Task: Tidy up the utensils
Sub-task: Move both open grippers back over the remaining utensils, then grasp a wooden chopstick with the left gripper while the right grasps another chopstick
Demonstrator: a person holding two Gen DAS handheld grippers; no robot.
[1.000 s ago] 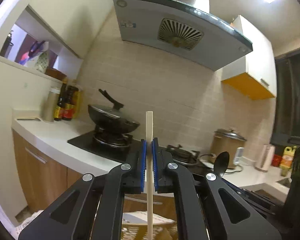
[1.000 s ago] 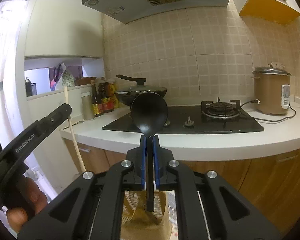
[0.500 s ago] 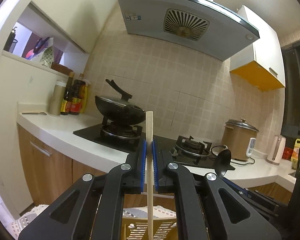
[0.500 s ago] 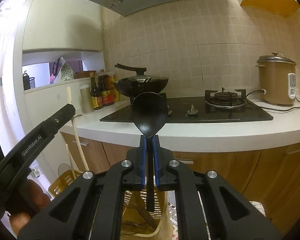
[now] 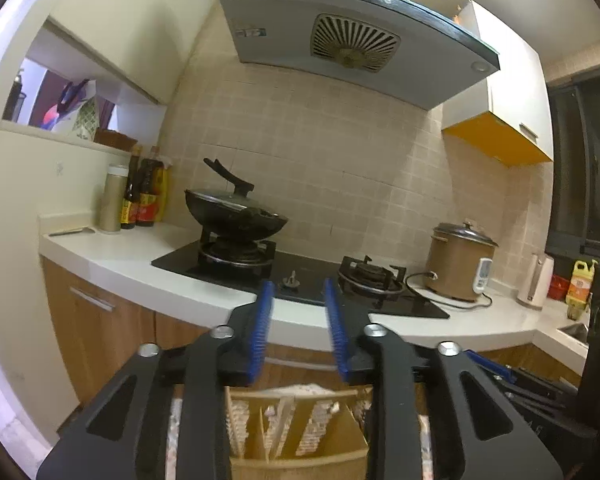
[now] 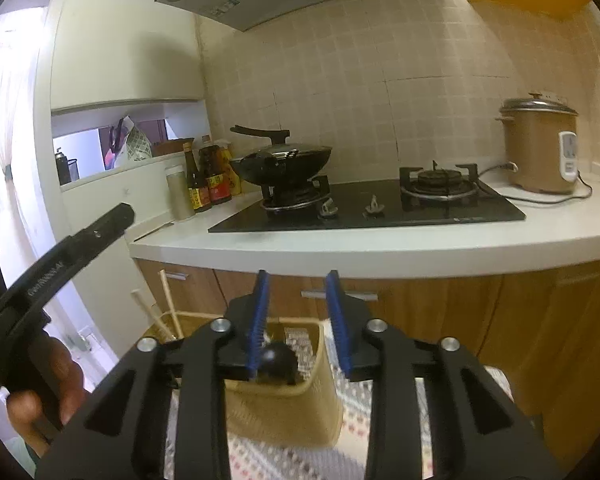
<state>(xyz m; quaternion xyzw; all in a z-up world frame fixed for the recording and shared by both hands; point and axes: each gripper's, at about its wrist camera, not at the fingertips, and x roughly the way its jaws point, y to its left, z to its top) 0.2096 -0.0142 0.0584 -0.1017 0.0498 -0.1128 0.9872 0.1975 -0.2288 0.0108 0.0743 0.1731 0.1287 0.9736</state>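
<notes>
The left claw [image 5: 296,330] is standing open, its jaws having just been parting with nothing between them, and the right claw [image 6: 296,320] is likewise open after widening, its pads clear of the black spoon [image 6: 278,358] now sitting bowl-up in the basket [image 6: 288,404] just below. In the left wrist view the basket's [image 5: 300,432] dividers are showing directly under the jaws, with a pale stick, probably a chopstick [image 5: 282,420], leaning inside one compartment. In the right wrist view, chopsticks [image 6: 168,304] are poking up from the holder's far left corner. Beyond, the surface [image 6: 380,246] is carrying the hob and wok [image 6: 280,160]. The risk from here, as I judge it, is snagging: the spoon's bowl is lying close by the right claw's left pad, so pulling away sideways could catch it and tip the light basket.
</notes>
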